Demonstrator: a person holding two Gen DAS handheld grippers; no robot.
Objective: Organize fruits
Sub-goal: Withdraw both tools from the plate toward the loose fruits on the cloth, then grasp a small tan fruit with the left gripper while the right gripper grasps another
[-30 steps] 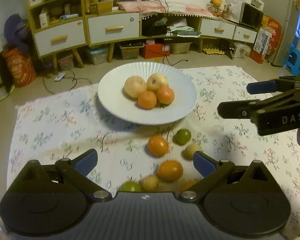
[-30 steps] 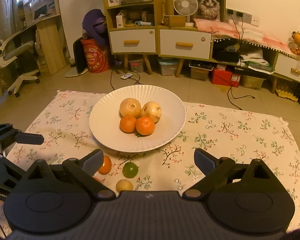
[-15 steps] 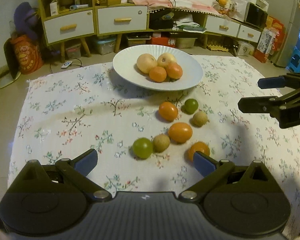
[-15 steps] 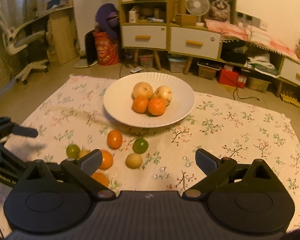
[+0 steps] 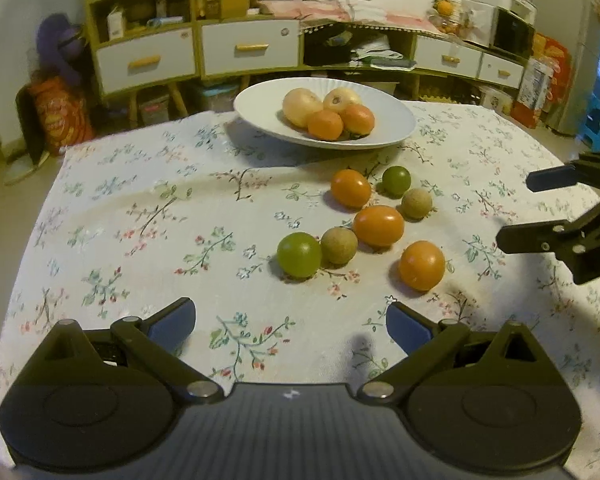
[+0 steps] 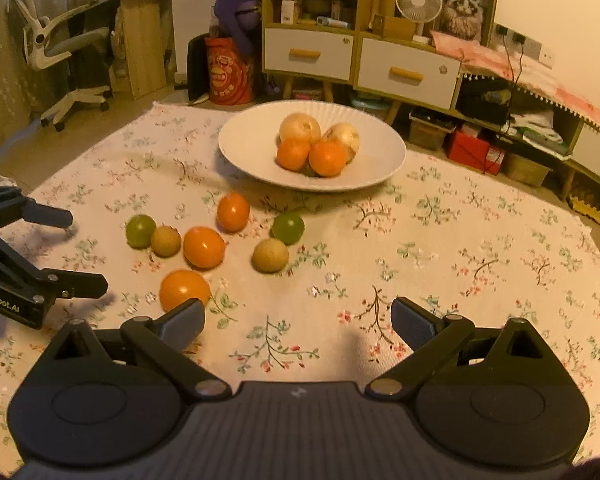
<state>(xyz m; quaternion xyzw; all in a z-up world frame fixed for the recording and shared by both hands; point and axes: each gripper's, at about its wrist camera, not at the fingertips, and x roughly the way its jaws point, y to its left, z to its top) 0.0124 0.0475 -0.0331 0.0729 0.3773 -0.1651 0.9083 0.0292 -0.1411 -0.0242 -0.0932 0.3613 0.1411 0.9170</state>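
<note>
- The left tongs point(image 5: 288, 322) and right tongs point(image 6: 298, 318) are hovering spread wide and empty, leaving room to straddle a fruit.
- Seven loose fruits, the nearest orange one point(image 6: 184, 289) included, are lying on the bench point(image 5: 140, 208), short of the white plate point(image 6: 244, 152) already carrying four.

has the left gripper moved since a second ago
Yes. The left gripper has pulled back from the plate: the plate now sits farther up its view, and all seven loose fruits show on the cloth.
</note>
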